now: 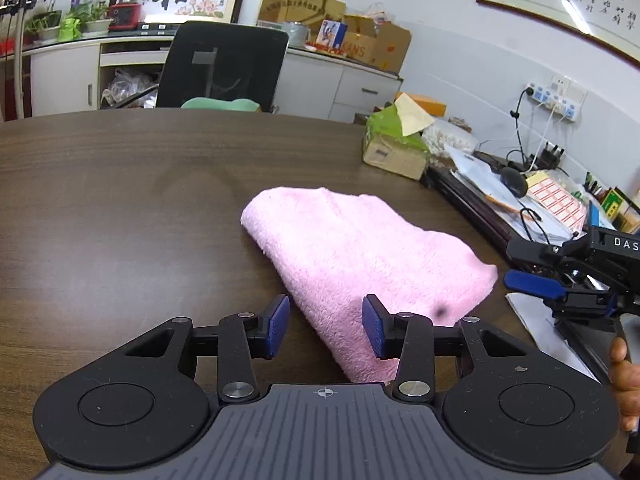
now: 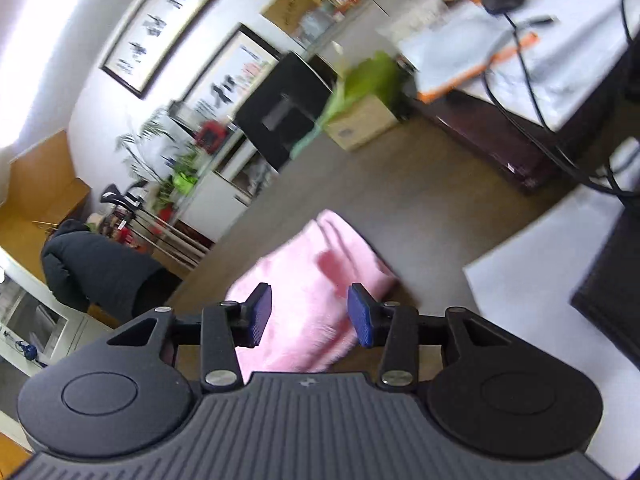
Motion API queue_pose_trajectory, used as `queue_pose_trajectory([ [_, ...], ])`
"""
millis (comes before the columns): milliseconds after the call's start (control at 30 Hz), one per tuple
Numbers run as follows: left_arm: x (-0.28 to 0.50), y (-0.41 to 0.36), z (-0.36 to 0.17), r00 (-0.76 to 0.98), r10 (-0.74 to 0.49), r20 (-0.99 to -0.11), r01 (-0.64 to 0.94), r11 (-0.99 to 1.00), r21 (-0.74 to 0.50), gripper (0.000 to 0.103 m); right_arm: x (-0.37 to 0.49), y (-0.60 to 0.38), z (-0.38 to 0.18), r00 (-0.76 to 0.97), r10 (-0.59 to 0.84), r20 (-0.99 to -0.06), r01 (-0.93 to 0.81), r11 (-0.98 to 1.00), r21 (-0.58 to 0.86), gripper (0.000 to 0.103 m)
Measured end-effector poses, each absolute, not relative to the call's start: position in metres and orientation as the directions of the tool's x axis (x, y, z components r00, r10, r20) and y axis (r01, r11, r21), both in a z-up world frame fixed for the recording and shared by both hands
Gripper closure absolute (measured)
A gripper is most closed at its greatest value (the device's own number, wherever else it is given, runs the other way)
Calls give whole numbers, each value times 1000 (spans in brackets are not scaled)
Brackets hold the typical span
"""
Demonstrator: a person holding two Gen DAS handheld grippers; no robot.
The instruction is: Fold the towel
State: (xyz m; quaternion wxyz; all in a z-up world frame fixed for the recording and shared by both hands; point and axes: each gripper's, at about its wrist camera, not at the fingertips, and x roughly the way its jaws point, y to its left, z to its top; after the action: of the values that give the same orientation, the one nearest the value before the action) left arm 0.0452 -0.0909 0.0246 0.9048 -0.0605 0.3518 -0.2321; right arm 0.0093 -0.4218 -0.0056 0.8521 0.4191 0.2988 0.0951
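A pink towel point(image 1: 360, 256) lies folded on the dark wooden table point(image 1: 120, 208), running from the middle toward the near right. It has a small dark spot near its near end. My left gripper point(image 1: 326, 328) is open and empty, its jaws above the towel's near left edge. My right gripper point(image 1: 532, 284) shows at the right edge of the left wrist view, just right of the towel's corner. In the right wrist view, which is blurred and tilted, the right gripper point(image 2: 308, 314) is open and empty over the towel point(image 2: 308, 280).
A cardboard box with green tissue point(image 1: 394, 146) stands at the table's far right. Papers, a black mouse point(image 1: 514, 182) and cables clutter the right side. A white sheet point(image 2: 532, 256) lies right of the towel. A black office chair point(image 1: 224, 68) stands behind the table.
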Motion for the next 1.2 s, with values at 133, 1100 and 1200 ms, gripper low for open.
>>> queue_pose_trajectory([
  [133,43,-89,24,648,-461,-606,374,886,-275,53,13,-409,-12,771,473,-426,58,615,787,59],
  [1100,28,-69,39,727,-410,-551,349,911,-218,28,-2,-370,12,899,116,-423,82,903,421,71],
  [1200,28,-52,42,737,-398,-546,319,918,-238,26,-17,-355,28,928,187,-322,-53,923,382,68],
])
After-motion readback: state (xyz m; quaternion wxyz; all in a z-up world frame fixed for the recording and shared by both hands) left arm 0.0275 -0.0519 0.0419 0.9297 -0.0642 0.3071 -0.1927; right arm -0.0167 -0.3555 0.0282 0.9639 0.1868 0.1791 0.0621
